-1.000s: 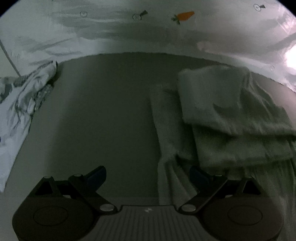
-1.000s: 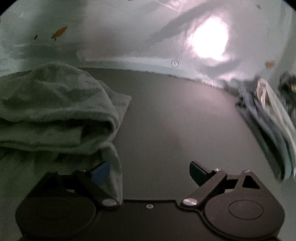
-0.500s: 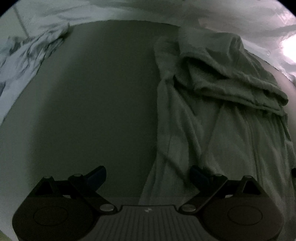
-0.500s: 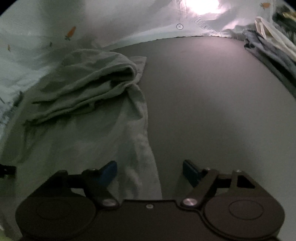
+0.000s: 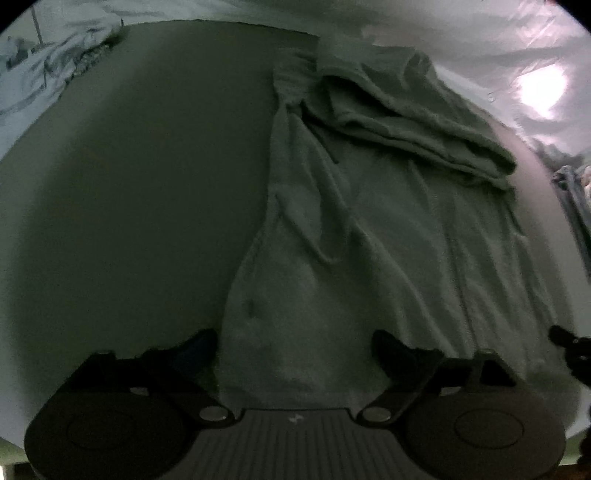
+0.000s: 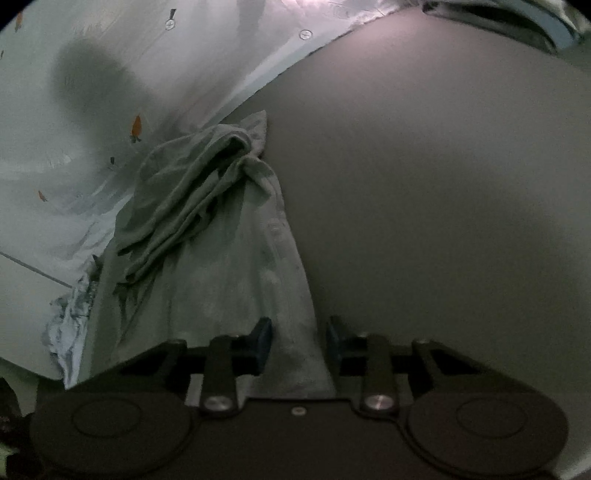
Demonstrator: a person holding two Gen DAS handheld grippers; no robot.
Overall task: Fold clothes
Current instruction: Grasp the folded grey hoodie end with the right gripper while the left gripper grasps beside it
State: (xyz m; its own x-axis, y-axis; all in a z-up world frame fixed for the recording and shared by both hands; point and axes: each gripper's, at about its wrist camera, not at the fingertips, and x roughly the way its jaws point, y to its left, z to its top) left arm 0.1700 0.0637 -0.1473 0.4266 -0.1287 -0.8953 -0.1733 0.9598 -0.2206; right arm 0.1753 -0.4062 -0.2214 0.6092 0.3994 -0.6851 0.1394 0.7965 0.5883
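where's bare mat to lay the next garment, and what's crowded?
Free: dark mat between the green towel's left edge and the patterned white cloth; in the right wrist view, mat from the towel's right edge to the blue clothes pile. Crowded: the towel strip, where both grippers are closing over its near edge.

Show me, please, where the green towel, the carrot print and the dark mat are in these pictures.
Green towel [image 5: 388,236]: left wrist view, on its flat spread middle.
Carrot print [image 6: 136,125]: right wrist view, on the orange body of the carrot.
Dark mat [image 6: 443,184]: right wrist view, on a bare part right of the towel.
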